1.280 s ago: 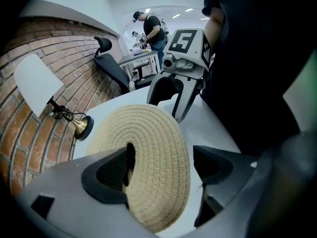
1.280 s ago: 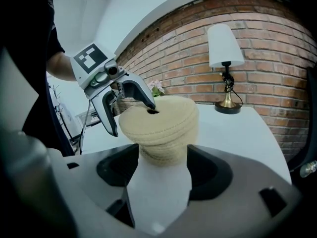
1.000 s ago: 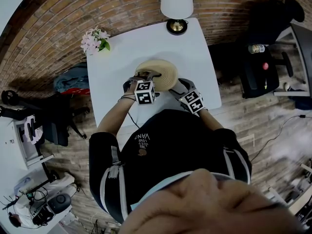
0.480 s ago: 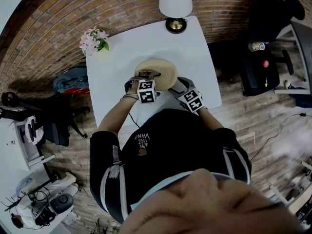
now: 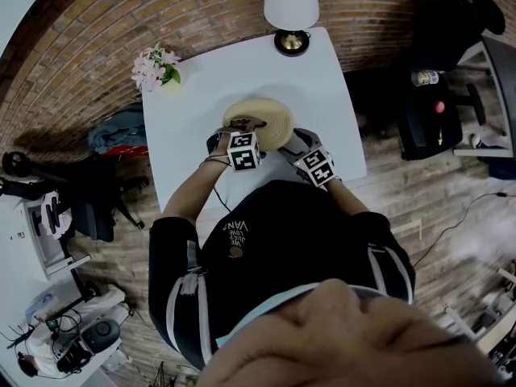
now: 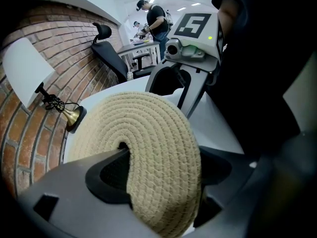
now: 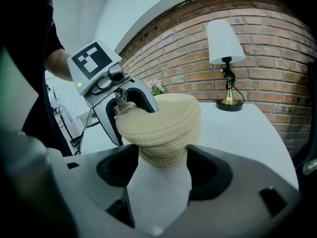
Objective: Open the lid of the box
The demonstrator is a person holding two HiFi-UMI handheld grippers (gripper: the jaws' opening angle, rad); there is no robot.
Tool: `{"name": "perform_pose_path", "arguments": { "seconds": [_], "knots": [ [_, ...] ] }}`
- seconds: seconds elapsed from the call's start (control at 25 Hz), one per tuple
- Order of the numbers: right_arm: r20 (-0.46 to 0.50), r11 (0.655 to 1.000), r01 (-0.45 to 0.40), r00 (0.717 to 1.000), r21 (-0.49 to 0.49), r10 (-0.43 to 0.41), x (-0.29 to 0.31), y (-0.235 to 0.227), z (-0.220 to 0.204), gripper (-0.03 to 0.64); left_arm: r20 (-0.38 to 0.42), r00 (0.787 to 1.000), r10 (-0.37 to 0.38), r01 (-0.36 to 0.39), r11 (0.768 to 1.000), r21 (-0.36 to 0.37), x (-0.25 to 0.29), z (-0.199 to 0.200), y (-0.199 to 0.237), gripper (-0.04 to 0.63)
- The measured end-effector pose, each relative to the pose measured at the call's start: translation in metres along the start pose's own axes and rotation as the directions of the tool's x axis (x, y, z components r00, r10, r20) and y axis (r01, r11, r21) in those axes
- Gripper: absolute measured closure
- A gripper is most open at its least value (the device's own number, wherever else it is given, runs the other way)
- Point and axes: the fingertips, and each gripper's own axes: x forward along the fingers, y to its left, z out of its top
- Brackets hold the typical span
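Two gripper views show what overhead hides: left tool (image 6: 163, 171) pinches lid (image 6: 143, 128), right tool (image 7: 161, 168) clamps box (image 7: 163, 153).

A white surface (image 5: 322, 111) stands against a red brick wall (image 5: 105, 22). At the surface's 12 o'clock edge is a table lamp (image 5: 291, 6) with a white shade and a round brass base. At its 10 o'clock corner sits a small bunch of pink flowers (image 5: 155, 65) with green leaves. On the wooden floor (image 5: 387, 192), a black office chair (image 5: 431, 115) stands at 3 o'clock with a bottle (image 5: 425, 80) just beside it. A blue bag (image 5: 121, 131) lies at 9 o'clock. In the left gripper view, a person (image 6: 157, 20) stands at a distant desk.
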Motion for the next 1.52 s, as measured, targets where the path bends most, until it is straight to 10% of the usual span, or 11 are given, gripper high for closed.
{"name": "perform_pose_path", "arguments": {
  "seconds": [1.52],
  "knots": [
    [-0.017, 1.000, 0.015, 1.000, 0.019, -0.014, -0.002, -0.002, -0.003, 0.337, 0.211, 0.977, 0.023, -0.001, 0.995, -0.100, -0.032, 0.017, 0.008, 0.221]
  ]
}}
